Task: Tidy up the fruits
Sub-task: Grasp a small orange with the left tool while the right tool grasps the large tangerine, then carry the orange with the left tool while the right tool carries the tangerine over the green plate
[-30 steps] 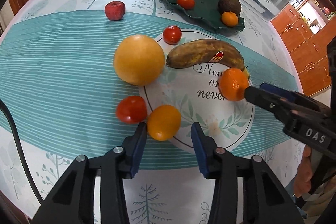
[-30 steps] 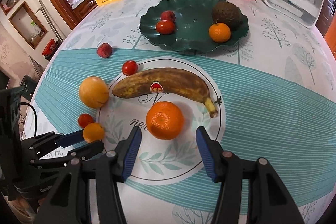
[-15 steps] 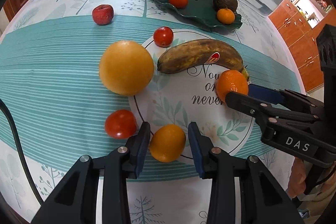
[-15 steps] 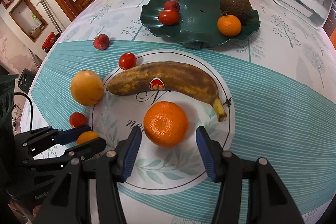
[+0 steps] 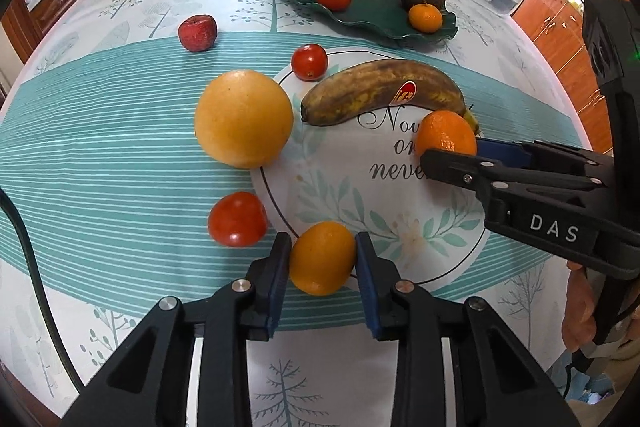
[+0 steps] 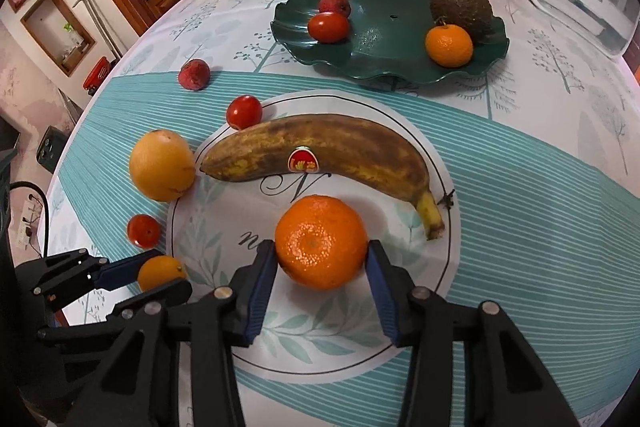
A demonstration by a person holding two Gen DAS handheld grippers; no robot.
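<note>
Left gripper (image 5: 322,257) pinches small orange (image 5: 322,257); right gripper (image 6: 321,259) brackets tangerine (image 6: 321,241): soft-skinned, round, best held across middle.

Black left gripper with blue pads (image 5: 322,263) is clamping at 6 o'clock; black right gripper with blue pads (image 6: 321,265) is pinching, entering left view from 3 o'clock.

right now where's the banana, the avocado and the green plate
banana (image 6: 340,151), right wrist view, middle of the peel
avocado (image 6: 462,7), right wrist view, its top side
green plate (image 6: 384,23), right wrist view, bare centre
</note>
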